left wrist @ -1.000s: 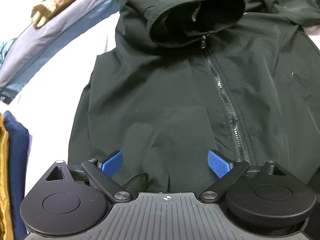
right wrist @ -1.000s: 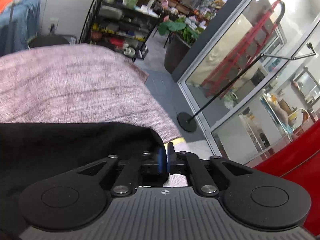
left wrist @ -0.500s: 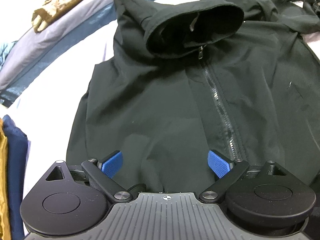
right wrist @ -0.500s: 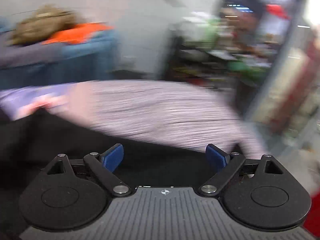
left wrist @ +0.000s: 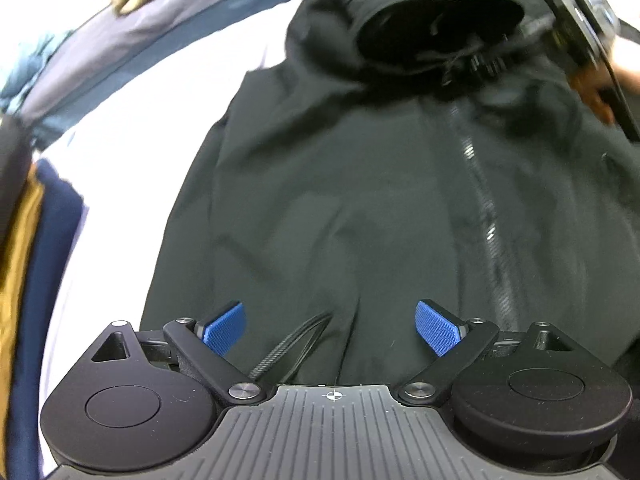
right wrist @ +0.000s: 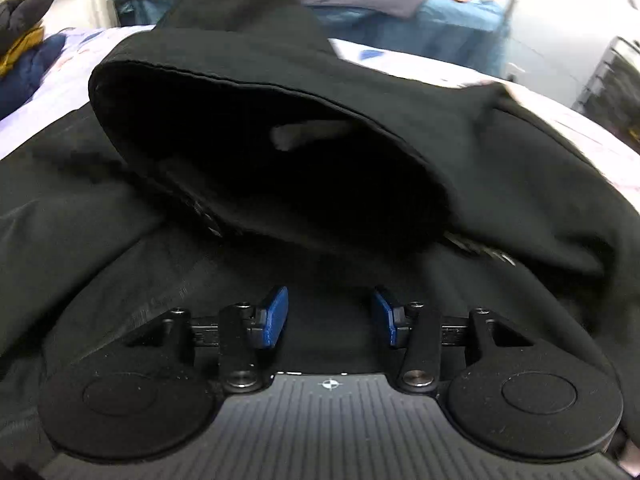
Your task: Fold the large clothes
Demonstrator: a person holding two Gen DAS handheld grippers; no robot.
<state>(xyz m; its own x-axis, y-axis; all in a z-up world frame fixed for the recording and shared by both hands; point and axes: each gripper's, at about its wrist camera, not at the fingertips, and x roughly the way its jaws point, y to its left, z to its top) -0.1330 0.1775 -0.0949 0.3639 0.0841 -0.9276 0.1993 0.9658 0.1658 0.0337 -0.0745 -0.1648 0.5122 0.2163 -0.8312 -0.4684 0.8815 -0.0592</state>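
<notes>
Both claws gape empty, left claw [left wrist: 330, 328] above jacket [left wrist: 360, 200], right claw [right wrist: 329, 318], narrowing, facing hood [right wrist: 280, 152].

Jacket [left wrist: 360, 208] flat on bed sheet [left wrist: 160, 112], hood [right wrist: 260, 148] beyond right tongs [right wrist: 330, 320], clothes pile [left wrist: 36, 260] left.

Both the left gripper [left wrist: 330, 328] and the right gripper [right wrist: 330, 318] are matte black, with ribbed grey housings, round side discs, silver screws, blue textured pads [left wrist: 224, 328] (a braided black cable [left wrist: 288, 350] loops by the left one)
</notes>
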